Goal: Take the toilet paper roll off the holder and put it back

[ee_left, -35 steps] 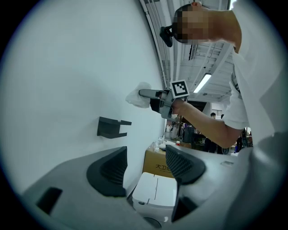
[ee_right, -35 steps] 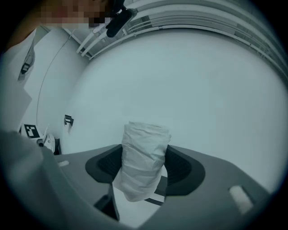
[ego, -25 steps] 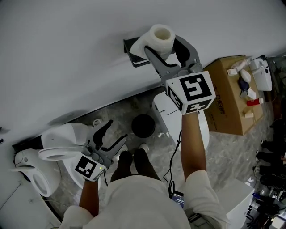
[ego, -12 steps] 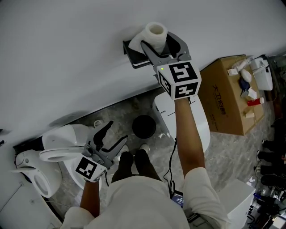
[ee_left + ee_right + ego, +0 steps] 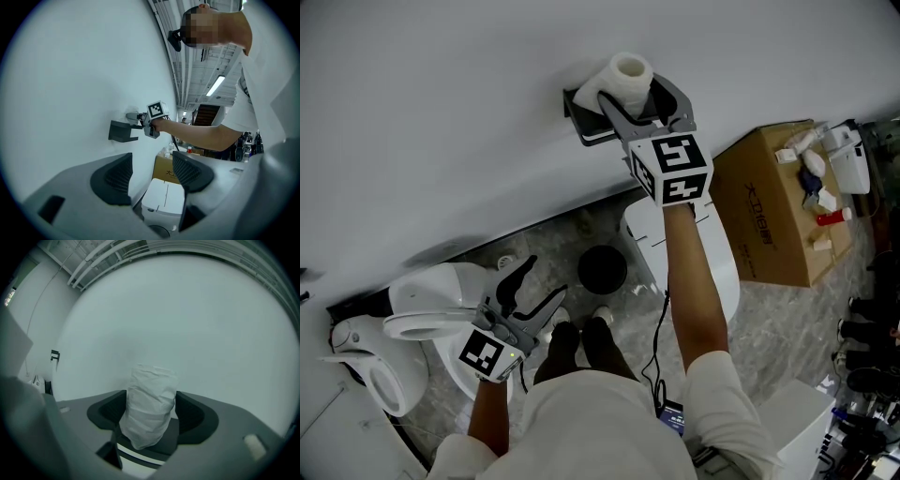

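Observation:
The white toilet paper roll [image 5: 628, 75] stands on end at the black wall holder [image 5: 584, 128], a little tilted. My right gripper [image 5: 633, 87] reaches level to the wall with a finger on each side of it. In the right gripper view the crumpled roll [image 5: 149, 404] fills the gap between both pads of that gripper [image 5: 150, 417], which have just eased open slightly, and its lower end is down at the holder [image 5: 140, 453]. My left gripper [image 5: 544, 274] hangs low over the toilet, open and empty [image 5: 152, 176]. From there the holder [image 5: 123, 131] shows on the wall.
A white toilet [image 5: 422, 305] is at the lower left. A black round bin [image 5: 602, 265] and a white lidded unit [image 5: 649, 239] stand below the holder. At the right a cardboard box [image 5: 769, 211] carries several bottles.
My right gripper has carried the roll down and in towards the wall, onto the holder. The left gripper has kept still.

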Motion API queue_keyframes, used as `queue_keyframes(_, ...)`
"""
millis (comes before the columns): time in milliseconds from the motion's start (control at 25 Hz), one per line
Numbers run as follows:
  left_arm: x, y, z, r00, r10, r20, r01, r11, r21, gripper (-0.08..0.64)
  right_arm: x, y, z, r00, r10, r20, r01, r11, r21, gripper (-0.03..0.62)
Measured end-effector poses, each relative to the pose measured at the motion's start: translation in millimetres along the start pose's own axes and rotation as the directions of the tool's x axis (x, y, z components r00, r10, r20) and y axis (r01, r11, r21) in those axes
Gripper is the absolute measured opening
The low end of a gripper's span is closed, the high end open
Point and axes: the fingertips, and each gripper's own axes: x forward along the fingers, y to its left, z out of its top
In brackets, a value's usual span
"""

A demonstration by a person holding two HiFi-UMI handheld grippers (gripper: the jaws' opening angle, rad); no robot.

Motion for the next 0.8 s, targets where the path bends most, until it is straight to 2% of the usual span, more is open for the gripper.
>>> queue_keyframes(80, -3, 0, 1, 1.0, 0.001, 0.001, -0.001, 1.0, 0.007, 0.255, -1, 0, -2, 1.0, 0.002, -0.012, -0.002, 1.0, 0.022, 0.368)
queue_keyframes(280, -10, -4, 8, 1.0, 0.007, 0.019, -0.007, 1.0, 0.014, 0.255, -20, 2, 3, 1.0, -0.017, 0.0, 0.017, 0.999, 0.044, 0.402)
queue_keyframes(440, -15, -9, 14, 0.999, -0.001, 0.033, 0.0, 0.999, 0.032, 0.255, -54, 15, 5, 1.0, -0.013, 0.01, 0.013, 0.999, 0.049, 0.397)
queue_keyframes(800, -15, -29, 36, 0.997, -0.048, 0.056, 0.044, 0.996, 0.084, 0.255, -159, 47, 26, 0.998, -0.017, 0.064, 0.013, 0.998, 0.065, 0.335)
